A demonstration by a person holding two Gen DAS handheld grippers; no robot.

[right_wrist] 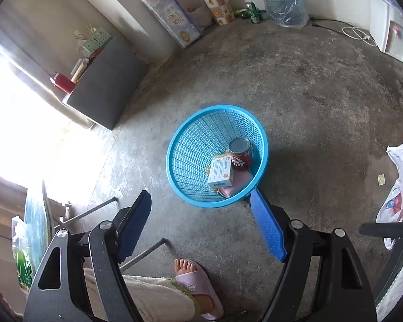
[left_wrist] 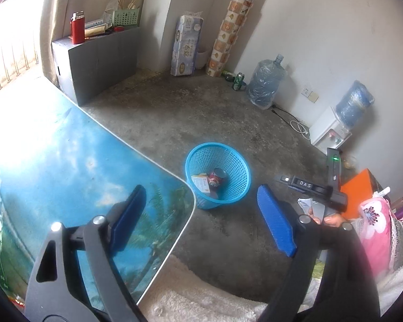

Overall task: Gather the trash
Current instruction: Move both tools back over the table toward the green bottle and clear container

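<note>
A blue mesh basket [left_wrist: 236, 158] [right_wrist: 190, 139] stands on the concrete floor. Inside it lie a red can [left_wrist: 217, 178] [right_wrist: 240, 155], a white and yellow box [left_wrist: 201, 183] [right_wrist: 221, 173] and something pink [right_wrist: 235, 186]. My left gripper [left_wrist: 198, 206] is open and empty, above the table corner and nearer the camera than the basket. My right gripper [right_wrist: 201, 204] is open and empty too, above the basket's near rim. In the left wrist view the right gripper's black body [left_wrist: 319, 187] shows at the right, with fingers [left_wrist: 333, 218] of the person's hand on it.
A table [left_wrist: 75, 166] with a beach print fills the left. A grey box [left_wrist: 99, 61] with a red bottle, a tissue pack [left_wrist: 185, 45], water jugs [left_wrist: 266, 80], a green can [left_wrist: 238, 81] and a dispenser [left_wrist: 330, 128] line the walls. A sandalled foot [right_wrist: 196, 284] and a white bag [right_wrist: 400, 185] are near.
</note>
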